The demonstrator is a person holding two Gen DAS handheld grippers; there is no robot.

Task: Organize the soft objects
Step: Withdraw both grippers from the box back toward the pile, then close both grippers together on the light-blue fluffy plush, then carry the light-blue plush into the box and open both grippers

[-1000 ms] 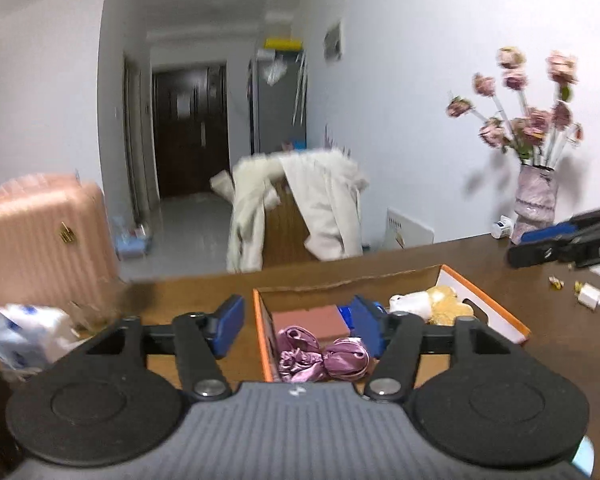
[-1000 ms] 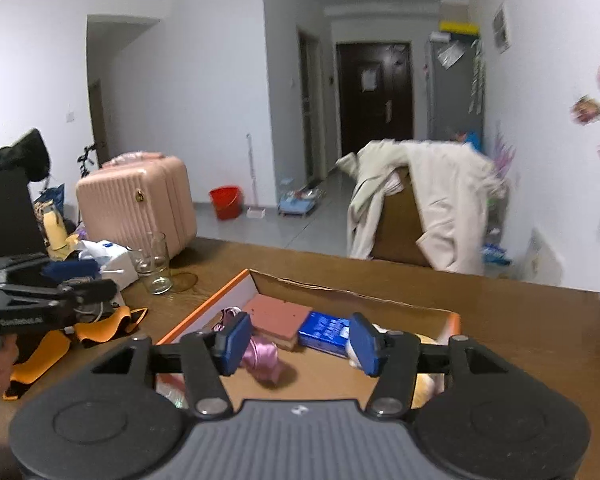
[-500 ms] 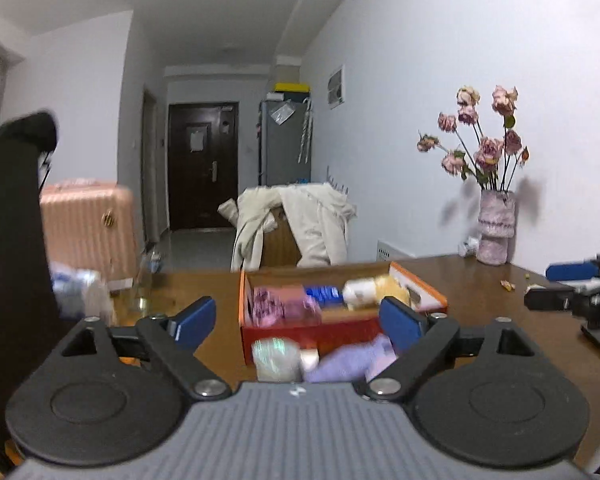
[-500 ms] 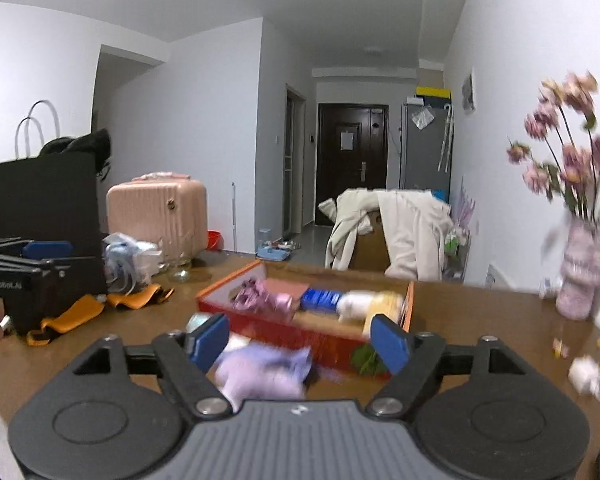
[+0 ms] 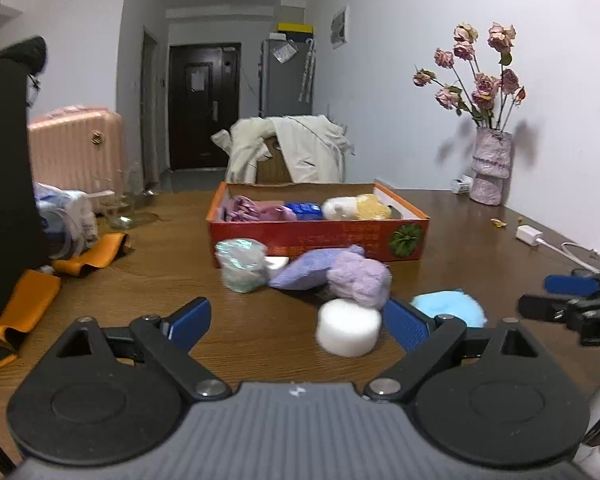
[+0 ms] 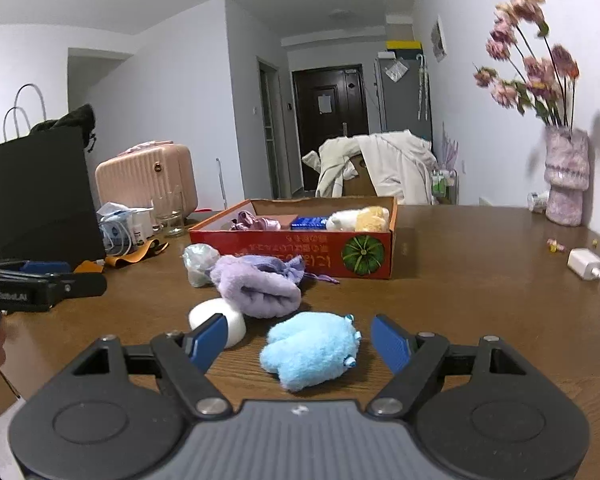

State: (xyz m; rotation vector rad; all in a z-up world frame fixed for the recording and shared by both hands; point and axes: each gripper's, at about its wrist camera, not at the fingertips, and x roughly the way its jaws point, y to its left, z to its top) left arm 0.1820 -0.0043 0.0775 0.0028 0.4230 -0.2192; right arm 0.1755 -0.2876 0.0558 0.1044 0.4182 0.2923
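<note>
Now both grippers have pulled back from over the box [image 6: 292, 240] to the near table, jaws spread and empty. The right gripper [image 6: 296, 340] frames the blue plush [image 6: 310, 350]; the left gripper [image 5: 296, 320] faces the white puff [image 5: 348, 328]. Next pick, I judge; purple plush [image 6: 256, 288] and others lie between.
</note>
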